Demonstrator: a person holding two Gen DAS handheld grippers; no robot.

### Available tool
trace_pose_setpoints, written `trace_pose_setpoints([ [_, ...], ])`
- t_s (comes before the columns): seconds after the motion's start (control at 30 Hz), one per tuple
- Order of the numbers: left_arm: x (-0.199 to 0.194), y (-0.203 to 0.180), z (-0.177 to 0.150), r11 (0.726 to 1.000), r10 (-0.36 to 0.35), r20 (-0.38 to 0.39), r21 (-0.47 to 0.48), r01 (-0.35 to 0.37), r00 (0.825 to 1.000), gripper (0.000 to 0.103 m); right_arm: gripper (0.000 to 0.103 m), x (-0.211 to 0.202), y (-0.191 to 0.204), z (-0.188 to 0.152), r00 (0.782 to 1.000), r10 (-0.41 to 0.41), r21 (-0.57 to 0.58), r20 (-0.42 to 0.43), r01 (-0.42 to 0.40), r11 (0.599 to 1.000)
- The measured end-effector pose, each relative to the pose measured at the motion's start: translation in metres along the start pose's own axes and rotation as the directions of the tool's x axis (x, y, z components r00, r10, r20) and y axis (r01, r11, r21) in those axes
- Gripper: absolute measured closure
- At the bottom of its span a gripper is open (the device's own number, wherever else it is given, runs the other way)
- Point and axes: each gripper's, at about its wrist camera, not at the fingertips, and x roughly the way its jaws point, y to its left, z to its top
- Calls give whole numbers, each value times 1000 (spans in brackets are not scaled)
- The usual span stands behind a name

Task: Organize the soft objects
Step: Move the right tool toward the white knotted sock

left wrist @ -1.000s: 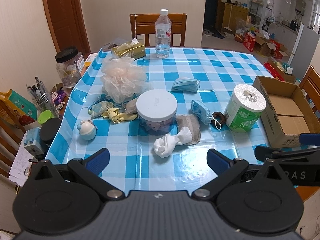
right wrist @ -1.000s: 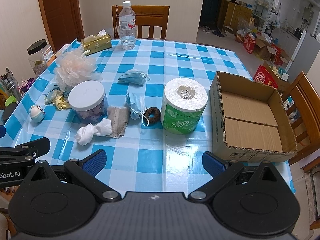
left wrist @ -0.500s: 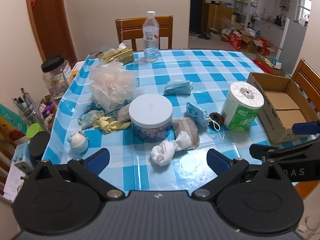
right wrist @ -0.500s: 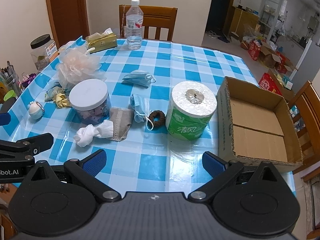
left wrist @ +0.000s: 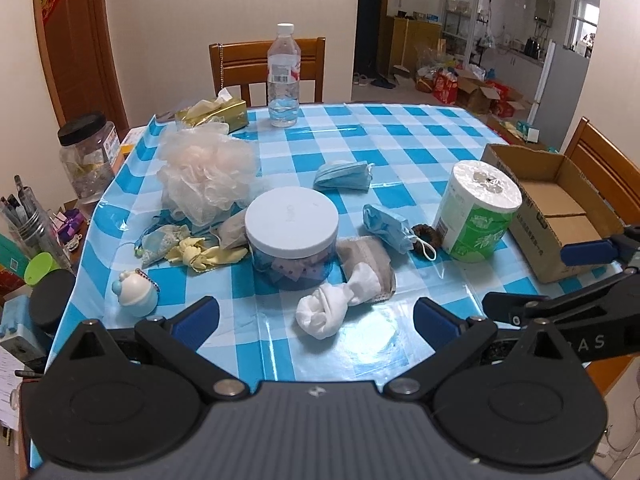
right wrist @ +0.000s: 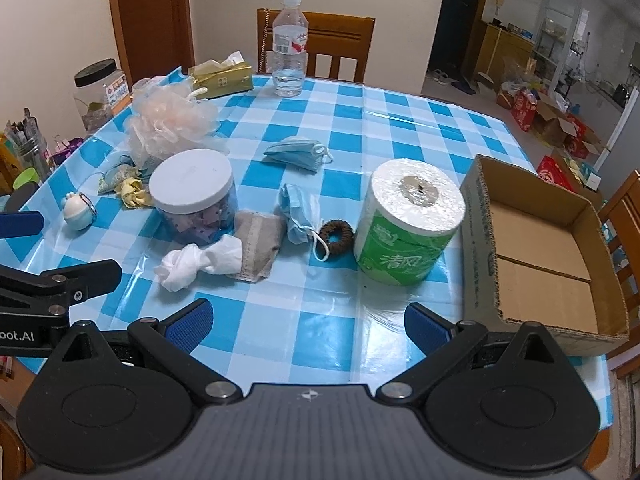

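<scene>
Soft things lie on the blue checked table: a peach bath pouf, a white sock on a grey cloth, two blue face masks, a brown hair tie, yellow and patterned cloths. An empty cardboard box stands at the right edge. My left gripper is open and empty above the near edge, before the sock. My right gripper is open and empty, before the toilet roll.
A white-lidded jar, a water bottle, a tissue pack, a small toy and a black-lidded jar stand on or by the table. Chairs stand at the far side and right.
Both grippers have drawn back and tilted up slightly, so the table looks lower and farther. Both stay open. Nothing on the table has moved.
</scene>
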Motion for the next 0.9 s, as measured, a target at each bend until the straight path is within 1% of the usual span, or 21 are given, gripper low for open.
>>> trace_pose_setpoints([
  [0.17,0,11,-5,1000,16,-3,-6,-16,1000,1,0,5,6,0,999,41,-18,15,-40,999],
  [0.33,2,24,-10,999,32,-18,-22,-32,999,1,0,15,18,3,996,87,-68,19,-85,994],
  [0.47,3,34,-14,996,73,-27,-43,-74,997,1,0,23,27,5,990,138,-115,17,-135,984],
  [0.6,4,45,-17,990,121,-43,-73,-124,992,1,0,38,34,8,985,174,-153,-11,-174,973],
  [0.77,9,57,-21,984,132,-83,-113,-141,988,1,0,60,45,9,974,218,-211,-54,-225,951],
  [0.83,10,60,-21,974,169,-90,-135,-180,982,1,0,68,50,11,973,221,-245,-73,-232,941],
  [0.9,12,63,-20,965,192,-102,-160,-207,976,1,0,76,55,14,966,242,-277,-86,-257,926],
])
